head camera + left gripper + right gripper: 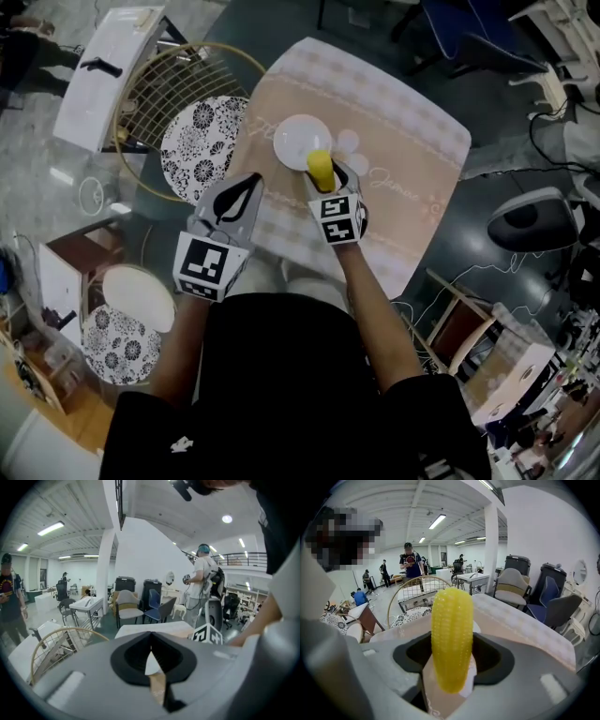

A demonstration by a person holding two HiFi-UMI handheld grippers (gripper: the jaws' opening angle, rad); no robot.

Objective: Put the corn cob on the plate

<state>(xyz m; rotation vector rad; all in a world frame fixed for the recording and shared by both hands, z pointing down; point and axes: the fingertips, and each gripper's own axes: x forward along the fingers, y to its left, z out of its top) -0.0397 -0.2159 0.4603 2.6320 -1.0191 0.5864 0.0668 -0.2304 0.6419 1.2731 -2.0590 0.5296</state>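
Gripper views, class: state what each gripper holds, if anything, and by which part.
The right gripper holds the yellow corn cob, clamped by its lower half, tip free. The left gripper holds nothing; its jaws are together.

Ref. point: plate [302, 141].

- Plate top bare. Open from above, from far side and from left.
- Near-right rim blocked: right gripper [325, 178] sits there in head view w/ cob [322, 168] clamped betw. its jaws.
- Table [412, 159] beyond plate and right of plate: bare cloth, wide room to pass.
- Near-left of plate: left gripper [236, 192], jaws together, nothing in them, apart from plate. Gap betw. the two grippers is narrow.
- Left of plate, past table edge: wire chair [178, 70] w/ patterned cushion [202, 145], close against table. Whether its rim stands above table level: cannot tell.
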